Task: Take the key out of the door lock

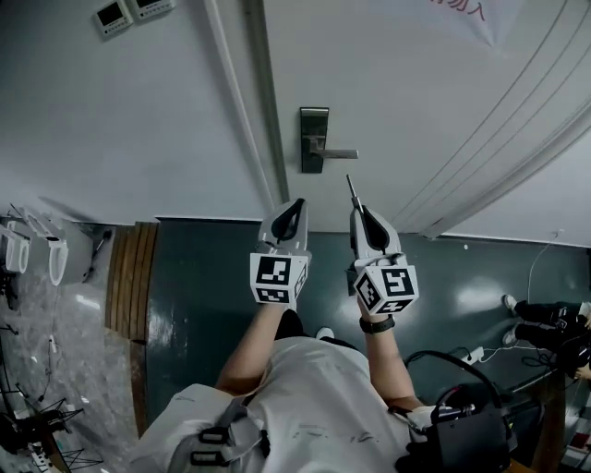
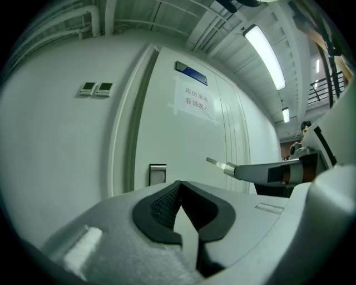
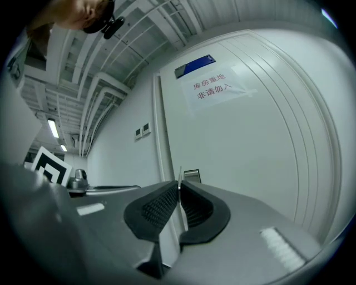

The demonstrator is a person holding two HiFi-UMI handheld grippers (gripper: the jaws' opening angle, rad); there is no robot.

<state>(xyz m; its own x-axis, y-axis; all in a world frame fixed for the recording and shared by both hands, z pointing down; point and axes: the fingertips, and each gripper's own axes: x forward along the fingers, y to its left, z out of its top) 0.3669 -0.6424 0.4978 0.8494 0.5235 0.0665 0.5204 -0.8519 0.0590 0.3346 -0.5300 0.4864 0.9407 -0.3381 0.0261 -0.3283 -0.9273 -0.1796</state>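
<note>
The door lock (image 1: 314,139) is a dark plate with a metal lever handle on the white door (image 1: 416,102). My right gripper (image 1: 365,214) is shut on the key (image 1: 353,194), whose thin metal blade sticks out past the jaw tips toward the door, clear of the lock. The left gripper view shows that key (image 2: 218,163) from the side, and the right gripper view shows its blade (image 3: 179,177) edge-on between the pads. My left gripper (image 1: 294,211) is beside it, shut with nothing between its jaws. The lock plate (image 2: 157,173) lies ahead of both grippers.
The door frame (image 1: 263,102) runs just left of the lock. A paper notice (image 2: 193,101) and a blue sign (image 2: 191,72) are on the door. Two wall switches (image 1: 129,13) sit left of the frame. A wooden board (image 1: 129,277) and cables lie on the floor.
</note>
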